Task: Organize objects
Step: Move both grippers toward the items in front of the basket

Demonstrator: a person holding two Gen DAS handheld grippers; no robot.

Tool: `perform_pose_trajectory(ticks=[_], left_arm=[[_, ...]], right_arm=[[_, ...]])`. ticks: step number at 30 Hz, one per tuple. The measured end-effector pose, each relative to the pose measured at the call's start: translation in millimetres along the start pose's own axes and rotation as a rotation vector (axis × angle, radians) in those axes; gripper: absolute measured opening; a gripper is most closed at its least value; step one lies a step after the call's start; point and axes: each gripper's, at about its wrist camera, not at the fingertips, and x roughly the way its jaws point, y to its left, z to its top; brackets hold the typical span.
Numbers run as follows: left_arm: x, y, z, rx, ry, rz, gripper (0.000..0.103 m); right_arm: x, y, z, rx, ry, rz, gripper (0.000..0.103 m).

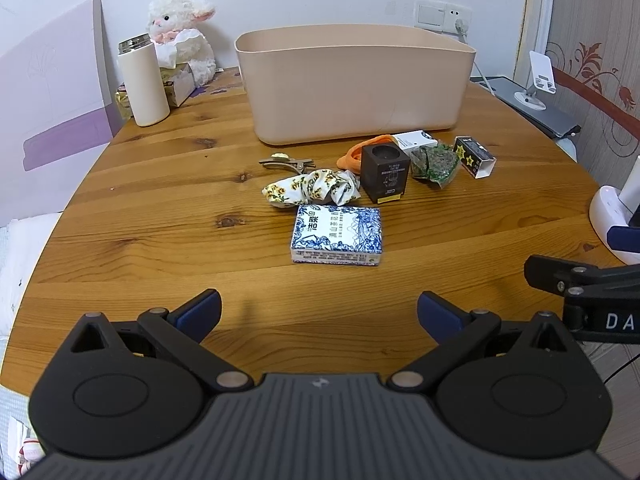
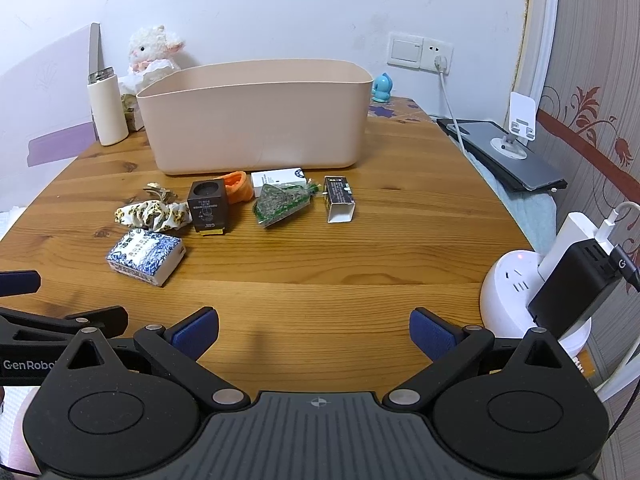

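A pink bin [image 1: 352, 92] [image 2: 256, 120] stands at the back of the wooden table [image 1: 160, 200]. In front of it lie a blue-and-white tissue pack [image 1: 337, 235] [image 2: 145, 256], a floral scrunchie [image 1: 312, 188] [image 2: 152, 213], a hair clip [image 1: 286, 162], a dark box [image 1: 385, 172] [image 2: 209, 206], an orange item [image 1: 350, 156] [image 2: 239, 185], a green packet [image 1: 436, 162] [image 2: 282, 202], a white box [image 2: 278, 178] and a small black box [image 1: 474, 156] [image 2: 339, 199]. My left gripper [image 1: 319, 314] is open and empty, short of the tissue pack. My right gripper [image 2: 314, 332] is open and empty over bare table.
A cream thermos [image 1: 143, 84] [image 2: 107, 110], a plush lamb [image 1: 180, 36] and a tissue box stand at the back left. A white power hub with chargers [image 2: 532, 300] sits at the right edge. A laptop with a phone stand [image 2: 516, 148] lies beyond the table.
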Motion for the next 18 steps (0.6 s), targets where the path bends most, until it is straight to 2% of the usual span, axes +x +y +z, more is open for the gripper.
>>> perform_pose_trajectory(ticks=[18], left_arm=[[4.8,-0.6,2.7,-0.004,0.000,0.010,0.103]], right_arm=[[6.1,-5.0,3.1,0.004,0.004,0.002,0.103]])
